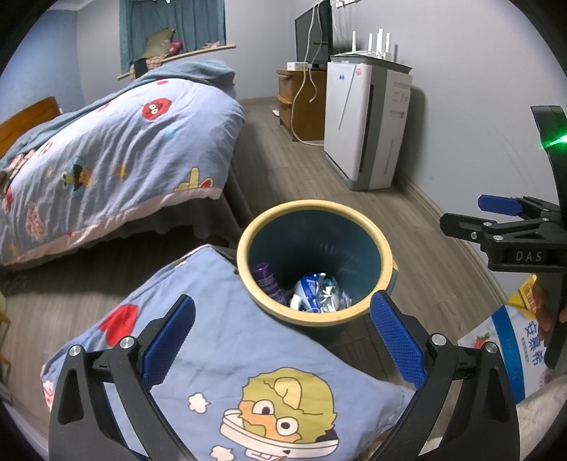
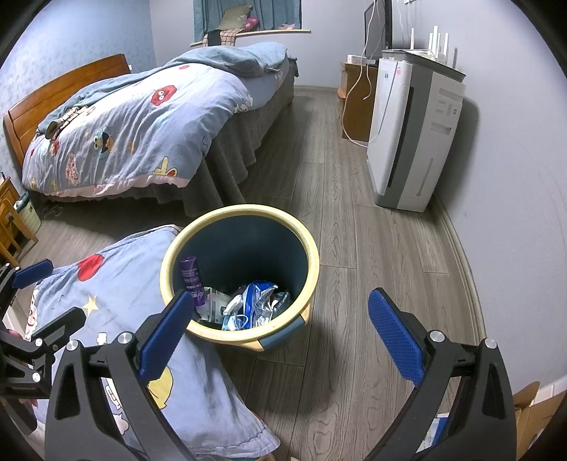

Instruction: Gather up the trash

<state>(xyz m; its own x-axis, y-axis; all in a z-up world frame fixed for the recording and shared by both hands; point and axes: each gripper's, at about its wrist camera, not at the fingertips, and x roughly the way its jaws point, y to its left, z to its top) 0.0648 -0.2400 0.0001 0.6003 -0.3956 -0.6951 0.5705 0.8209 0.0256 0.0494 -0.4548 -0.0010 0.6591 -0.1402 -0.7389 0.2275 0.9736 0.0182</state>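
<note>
Right wrist view: both grippers point(image 2: 280, 326) spread empty, trash bin point(image 2: 308, 255) just ahead between blue fingers

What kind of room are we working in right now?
A home bedroom, most likely: a bed with a cartoon-print quilt and wooden headboard, a curtained window, and a trash bin on the wood floor beside a matching pillow.

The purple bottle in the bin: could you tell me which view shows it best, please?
The right wrist view: the purple bottle leans against the bin wall, label visible. The left wrist view shows only its purple top, partly behind the rim.
</note>
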